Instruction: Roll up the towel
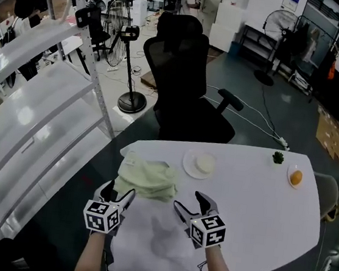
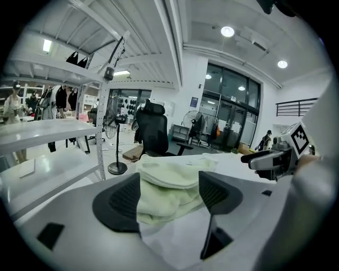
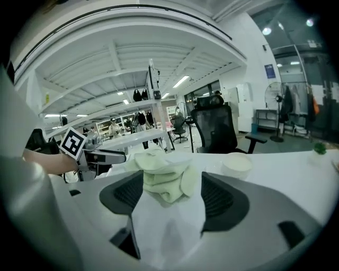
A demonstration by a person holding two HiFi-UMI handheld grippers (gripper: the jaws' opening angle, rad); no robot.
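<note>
As the towel [image 1: 147,180] lies bunched, left hand-held gripper [image 1: 119,196] and right hand-held gripper [image 1: 190,207] gape.

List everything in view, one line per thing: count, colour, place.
towel: one, pale green, crumpled on the near left part of the table
table: one, white, in front of the person
plate: one, white, just behind the towel
round item: one, white, on that plate
orange fruit: one, orange, on a small plate at the table's right end
green item: one, dark green, small, at the far edge on the right
office chair: one, black, behind the table
shelf rack: one, white, left of the table
left tongs: one, black jaws, open, at the towel's near left edge
right tongs: one, black jaws, open, at the towel's near right
</note>
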